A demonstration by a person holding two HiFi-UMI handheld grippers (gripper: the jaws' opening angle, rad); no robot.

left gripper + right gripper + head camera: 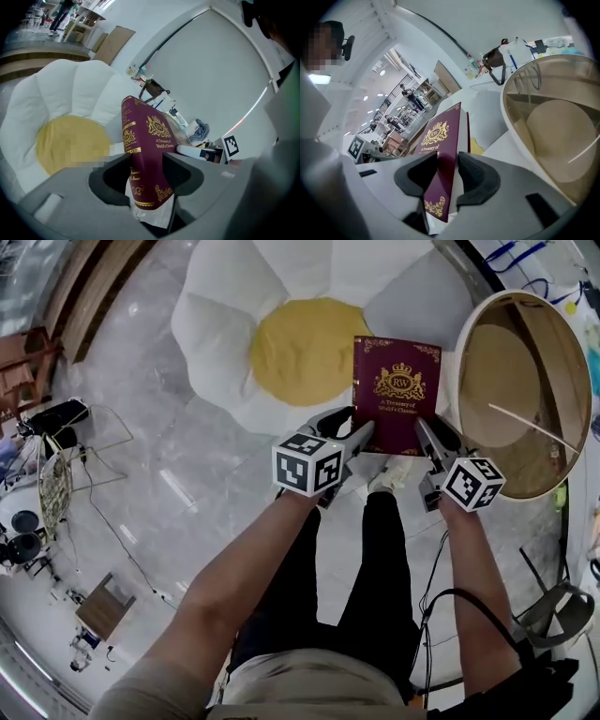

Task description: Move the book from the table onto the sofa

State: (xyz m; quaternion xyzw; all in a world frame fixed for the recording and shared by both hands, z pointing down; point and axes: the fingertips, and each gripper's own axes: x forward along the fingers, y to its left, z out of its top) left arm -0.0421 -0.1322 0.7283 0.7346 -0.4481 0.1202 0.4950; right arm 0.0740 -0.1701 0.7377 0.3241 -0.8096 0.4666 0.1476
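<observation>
A dark red hardback book [397, 396] with gold print hangs in the air, cover up, over the near edge of a white flower-shaped sofa [225, 324] with a yellow centre [300, 348]. My left gripper [364, 434] is shut on the book's near left corner, and its jaws clamp the spine end of the book [145, 154]. My right gripper [424, 427] is shut on the near right corner, its pads pressing both sides of the book [440, 159]. The flower sofa [70, 108] lies just beyond the left gripper.
A round wooden table [525, 390] stands at the right, close beside the book and the right gripper; its rim [511, 122] fills the right gripper view. The person's legs [375, 559] are below. Cables and small furniture lie on the marble floor at left [56, 465].
</observation>
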